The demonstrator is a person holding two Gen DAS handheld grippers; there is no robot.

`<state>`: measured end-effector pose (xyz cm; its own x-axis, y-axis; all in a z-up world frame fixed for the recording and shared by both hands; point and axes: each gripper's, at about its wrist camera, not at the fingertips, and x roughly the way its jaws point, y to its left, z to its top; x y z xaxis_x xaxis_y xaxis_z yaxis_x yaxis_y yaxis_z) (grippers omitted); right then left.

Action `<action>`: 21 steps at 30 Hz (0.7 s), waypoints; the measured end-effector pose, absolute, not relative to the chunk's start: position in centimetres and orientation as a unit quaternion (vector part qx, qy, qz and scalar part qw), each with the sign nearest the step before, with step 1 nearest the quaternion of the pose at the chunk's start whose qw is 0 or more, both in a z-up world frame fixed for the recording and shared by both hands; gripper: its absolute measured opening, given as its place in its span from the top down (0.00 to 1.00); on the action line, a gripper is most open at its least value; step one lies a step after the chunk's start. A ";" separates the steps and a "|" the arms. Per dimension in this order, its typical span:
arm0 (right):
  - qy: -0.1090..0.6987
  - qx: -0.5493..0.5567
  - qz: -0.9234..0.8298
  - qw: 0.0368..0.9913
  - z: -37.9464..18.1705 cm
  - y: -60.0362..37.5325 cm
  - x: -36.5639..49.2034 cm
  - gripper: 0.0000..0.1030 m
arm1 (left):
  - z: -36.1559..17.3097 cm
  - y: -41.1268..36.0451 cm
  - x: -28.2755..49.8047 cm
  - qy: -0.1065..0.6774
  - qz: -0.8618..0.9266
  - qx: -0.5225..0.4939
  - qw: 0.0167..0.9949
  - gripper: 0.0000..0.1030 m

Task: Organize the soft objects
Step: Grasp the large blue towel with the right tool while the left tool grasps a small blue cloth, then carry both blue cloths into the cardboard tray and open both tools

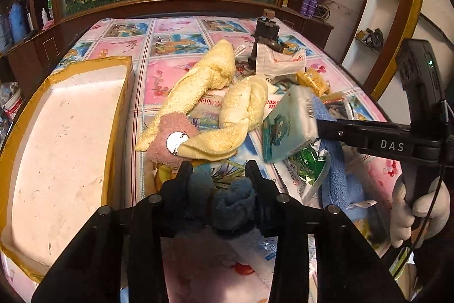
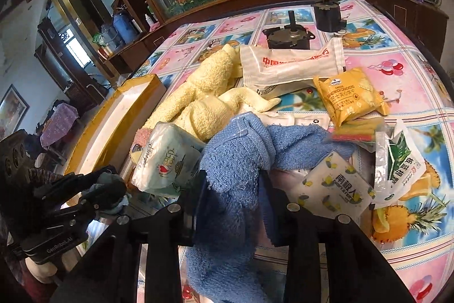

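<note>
**Soft items gripped amid clutter**

A dark blue cloth was pinched between the left gripper's jaws, above the patterned tablecloth. The right gripper was clamped on a tissue pack, over the blue towel. Yellow towels, snack packets and a foam box were noted nearby.

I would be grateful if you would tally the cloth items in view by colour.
Yellow towels: 2
Blue towel: 1
Dark blue cloth: 1
Pink fluffy cloth: 1
Total: 5
</note>
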<state>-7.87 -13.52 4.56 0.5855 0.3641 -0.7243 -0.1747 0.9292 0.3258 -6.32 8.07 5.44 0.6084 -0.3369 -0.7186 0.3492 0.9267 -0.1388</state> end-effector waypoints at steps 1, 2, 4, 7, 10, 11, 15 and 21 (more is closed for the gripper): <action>0.424 0.109 0.150 0.886 4.9 -13.7 -8.2 0.66 | 6.0 8.3 -6.7 0.393 -0.196 0.001 0.899 0.65; 0.418 0.107 0.148 0.890 5.4 -13.9 -8.5 0.66 | 6.5 8.4 -7.0 0.386 -0.200 -0.004 0.900 0.65; 0.406 0.107 0.148 0.896 6.5 -14.1 -9.2 0.67 | 7.4 8.9 -7.6 0.376 -0.205 -0.017 0.903 0.65; 0.384 0.109 0.152 0.904 8.3 -14.3 -10.3 0.68 | 8.5 9.8 -8.2 0.366 -0.216 -0.045 0.904 0.65; 0.360 0.106 0.158 0.913 10.2 -14.2 -11.3 0.69 | 9.3 11.1 -8.6 0.361 -0.228 -0.081 0.901 0.65; 0.353 0.106 0.161 0.916 10.8 -14.1 -11.6 0.69 | 9.5 11.6 -8.8 0.359 -0.229 -0.091 0.900 0.65; 0.336 0.100 0.176 0.920 13.0 -13.3 -12.4 0.69 | 10.5 13.6 -9.2 0.347 -0.219 -0.115 0.905 0.65; 0.323 0.110 0.217 0.914 16.4 -11.5 -11.8 0.69 | 13.5 17.3 -9.1 0.321 -0.192 -0.126 0.919 0.65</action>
<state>-11.81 -11.52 16.40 0.6967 0.4682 -0.5434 -0.3254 0.8815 0.3422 -9.12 17.29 13.49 0.7200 -0.4342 -0.5414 0.2729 0.8944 -0.3545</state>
